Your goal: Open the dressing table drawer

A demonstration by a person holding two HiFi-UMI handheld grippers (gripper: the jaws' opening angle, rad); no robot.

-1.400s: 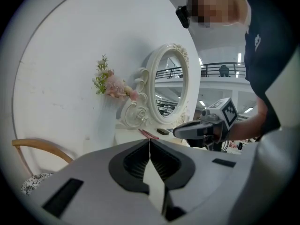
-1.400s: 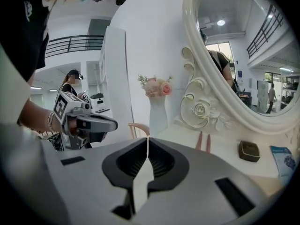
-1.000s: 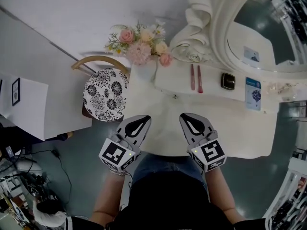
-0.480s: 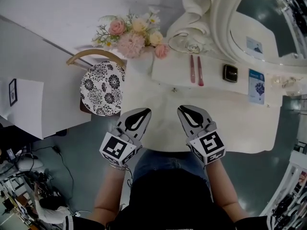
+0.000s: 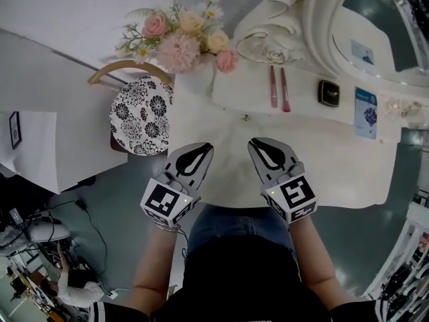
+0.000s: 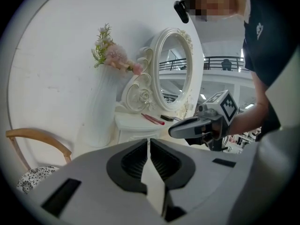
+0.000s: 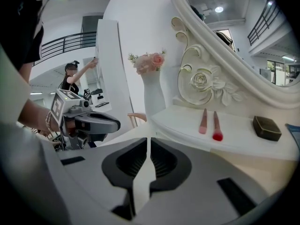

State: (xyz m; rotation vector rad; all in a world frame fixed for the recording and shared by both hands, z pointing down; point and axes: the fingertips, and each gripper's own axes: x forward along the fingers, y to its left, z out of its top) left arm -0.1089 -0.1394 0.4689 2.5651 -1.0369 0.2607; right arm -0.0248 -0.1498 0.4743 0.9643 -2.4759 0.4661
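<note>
The white dressing table (image 5: 348, 173) has a raised unit at its back with a small drawer knob (image 5: 246, 118) on its front. My left gripper (image 5: 204, 146) and right gripper (image 5: 253, 141) hover side by side over the table's front half, short of the knob, pointing toward it. Both are shut with nothing between the jaws. In the left gripper view the left gripper (image 6: 149, 142) faces the raised unit (image 6: 133, 125), and the right gripper (image 6: 176, 131) shows beside it. In the right gripper view the right gripper (image 7: 148, 140) faces the shelf (image 7: 197, 125); its jaws hide the knob.
A white vase (image 5: 198, 79) of pink flowers (image 5: 177, 39) stands at the table's back left. Two pink brushes (image 5: 279, 87), a small black box (image 5: 328, 92) and a blue card (image 5: 365, 113) lie on the shelf below the oval mirror (image 5: 328, 45). A chair with a floral cushion (image 5: 139, 116) stands left of the table.
Both grippers have sunk slightly toward the table top, still side by side and shut. The head view has shifted a little.
</note>
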